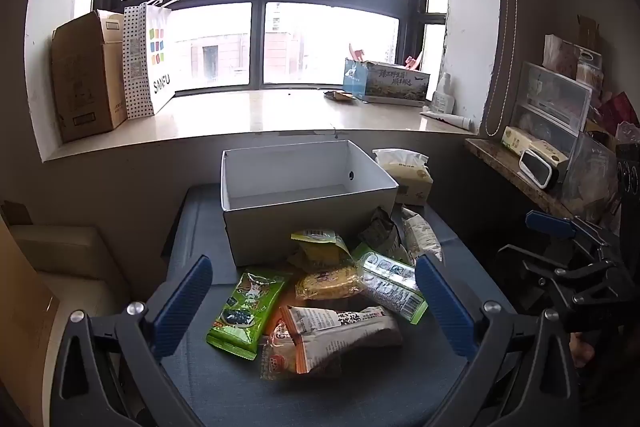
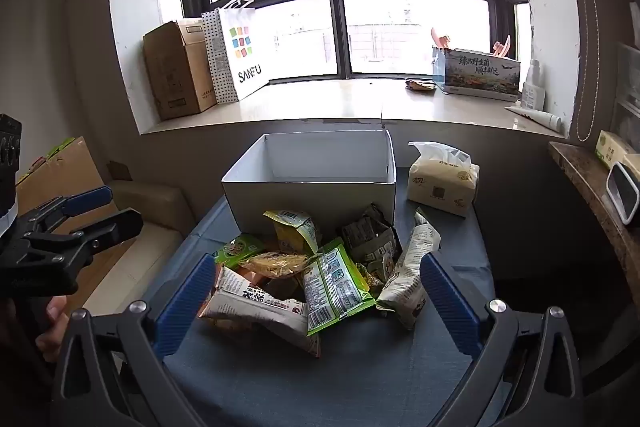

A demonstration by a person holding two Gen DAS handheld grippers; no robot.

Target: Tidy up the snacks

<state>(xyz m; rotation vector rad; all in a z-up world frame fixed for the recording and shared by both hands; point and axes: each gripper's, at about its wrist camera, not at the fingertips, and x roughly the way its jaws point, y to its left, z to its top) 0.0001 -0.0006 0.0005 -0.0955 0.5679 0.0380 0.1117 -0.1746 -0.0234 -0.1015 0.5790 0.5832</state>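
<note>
A pile of several snack packets lies on the dark blue tabletop (image 1: 360, 387) in front of an empty white box (image 1: 308, 227). The pile holds a green packet (image 1: 244, 311), a white and orange packet (image 1: 340, 331) and a yellow packet (image 1: 320, 247). My left gripper (image 1: 314, 261) hovers open over the pile's near side, touching nothing. In the right wrist view, my right gripper (image 2: 318, 258) also stands open above the pile, by a green and white packet (image 2: 332, 287) and the white box (image 2: 304, 203). Each gripper appears at the other view's edge: the right gripper (image 1: 520, 235) and the left gripper (image 2: 122, 207).
A tissue pack (image 2: 442, 179) stands right of the box. The window sill (image 1: 248, 115) behind carries a cardboard box (image 1: 88, 75), a shopping bag (image 1: 150, 63) and a printed carton (image 1: 386, 81). A cluttered shelf (image 1: 516, 167) is at the right, a beige seat (image 2: 148, 207) at the left.
</note>
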